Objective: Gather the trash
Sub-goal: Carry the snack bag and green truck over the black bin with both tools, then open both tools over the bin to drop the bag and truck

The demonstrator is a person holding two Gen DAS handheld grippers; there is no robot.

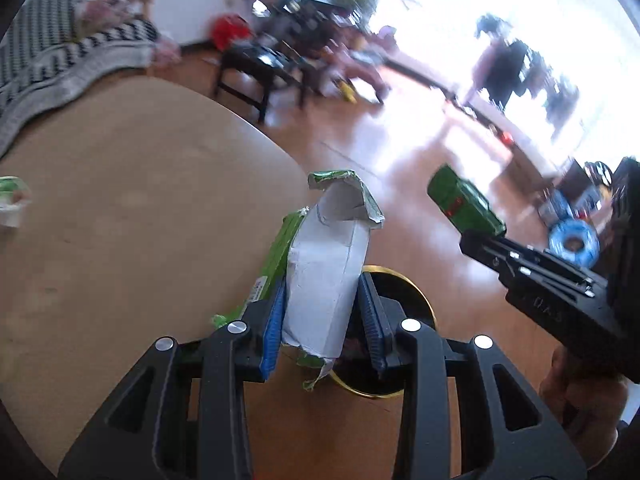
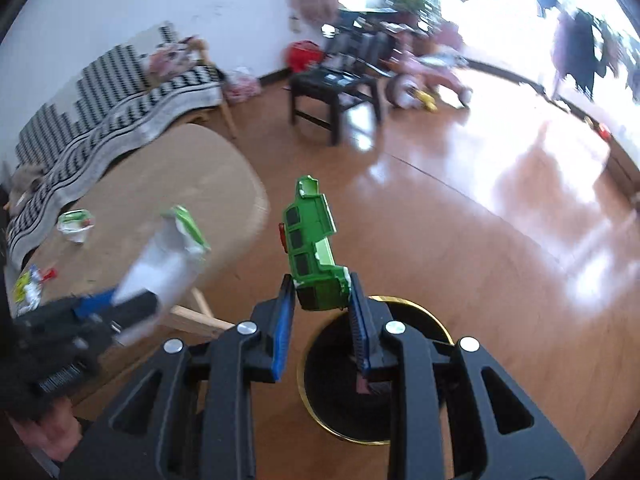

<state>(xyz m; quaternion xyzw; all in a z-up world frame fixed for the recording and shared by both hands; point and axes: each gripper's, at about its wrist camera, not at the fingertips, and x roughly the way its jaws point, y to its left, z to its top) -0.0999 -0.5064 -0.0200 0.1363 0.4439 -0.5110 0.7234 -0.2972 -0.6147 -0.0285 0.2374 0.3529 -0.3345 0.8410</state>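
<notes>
My left gripper (image 1: 322,312) is shut on a torn green and white carton (image 1: 324,272), held above the black gold-rimmed bin (image 1: 416,292) at the table's edge. My right gripper (image 2: 320,304) is shut on a crushed green box (image 2: 314,248), held over the same bin (image 2: 436,328). The right gripper (image 1: 476,236) with its green box (image 1: 460,200) also shows in the left wrist view. The left gripper with its carton (image 2: 168,256) shows blurred in the right wrist view.
A round tan table (image 1: 120,220) holds a white and green cup (image 2: 76,224) and small wrappers (image 2: 30,284). A zigzag-patterned sofa (image 2: 100,120), a black stool (image 2: 332,96) and toys stand farther off on the wood floor (image 2: 480,240).
</notes>
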